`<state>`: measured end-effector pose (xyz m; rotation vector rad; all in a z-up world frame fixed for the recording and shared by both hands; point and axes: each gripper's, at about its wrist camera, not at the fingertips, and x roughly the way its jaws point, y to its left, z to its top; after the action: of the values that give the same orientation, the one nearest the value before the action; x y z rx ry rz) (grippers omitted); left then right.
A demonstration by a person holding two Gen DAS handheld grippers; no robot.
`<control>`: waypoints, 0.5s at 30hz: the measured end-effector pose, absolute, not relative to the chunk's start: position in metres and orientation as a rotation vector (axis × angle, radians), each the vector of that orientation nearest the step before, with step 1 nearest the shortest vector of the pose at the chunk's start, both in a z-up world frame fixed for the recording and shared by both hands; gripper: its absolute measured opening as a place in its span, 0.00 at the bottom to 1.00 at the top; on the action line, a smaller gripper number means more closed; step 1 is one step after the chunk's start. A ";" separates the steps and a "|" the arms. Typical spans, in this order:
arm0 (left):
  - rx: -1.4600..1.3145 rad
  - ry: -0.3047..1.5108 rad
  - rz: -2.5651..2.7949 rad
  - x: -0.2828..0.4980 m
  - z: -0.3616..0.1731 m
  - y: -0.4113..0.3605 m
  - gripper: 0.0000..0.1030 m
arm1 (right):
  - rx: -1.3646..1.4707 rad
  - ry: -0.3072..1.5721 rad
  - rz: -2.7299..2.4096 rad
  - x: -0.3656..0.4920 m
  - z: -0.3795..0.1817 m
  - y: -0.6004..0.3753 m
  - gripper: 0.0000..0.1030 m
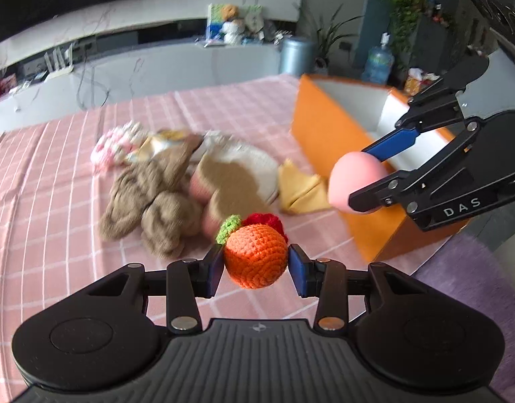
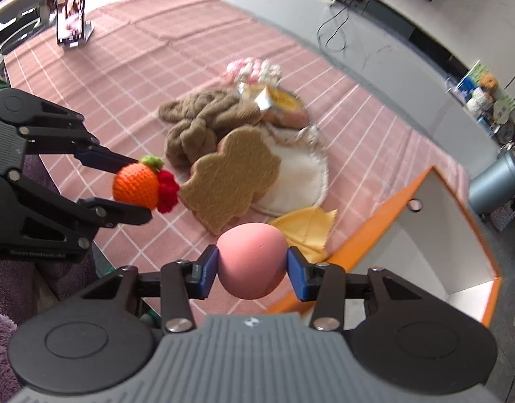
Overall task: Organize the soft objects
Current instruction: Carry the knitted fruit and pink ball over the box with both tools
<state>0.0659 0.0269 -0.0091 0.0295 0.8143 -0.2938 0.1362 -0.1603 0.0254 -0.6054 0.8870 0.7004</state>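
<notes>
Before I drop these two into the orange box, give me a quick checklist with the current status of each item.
1. Left gripper hold on the crocheted orange: ok, pinched between both pads.
2. Right gripper hold on the pink ball: ok, squeezed between both pads.
3. Orange box open: ok, white interior visible, no lid.
4. Pink ball over the opening: not ok, it sits at the near orange wall, outside the rim.
5. Box floor free for two items: cannot tell, bottom hidden in both views.
6. Grippers apart: ok, a clear gap shows between them.
7. Pile left: not ok, brown knit and yellow cloth lie on the checked cloth.
</notes>
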 end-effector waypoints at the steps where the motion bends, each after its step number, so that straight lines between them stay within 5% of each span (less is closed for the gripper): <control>1: 0.033 0.803 -0.305 0.067 -0.005 0.024 0.45 | -0.604 0.872 0.693 0.135 0.031 -0.166 0.43; 15: 0.164 0.690 -0.615 0.113 0.045 -0.063 0.45 | -0.470 0.892 0.440 0.162 0.062 -0.276 0.43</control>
<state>0.1135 -0.0634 0.0446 0.1636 0.6900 -0.6153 0.1624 -0.2758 0.0619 -0.4697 0.8920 0.4397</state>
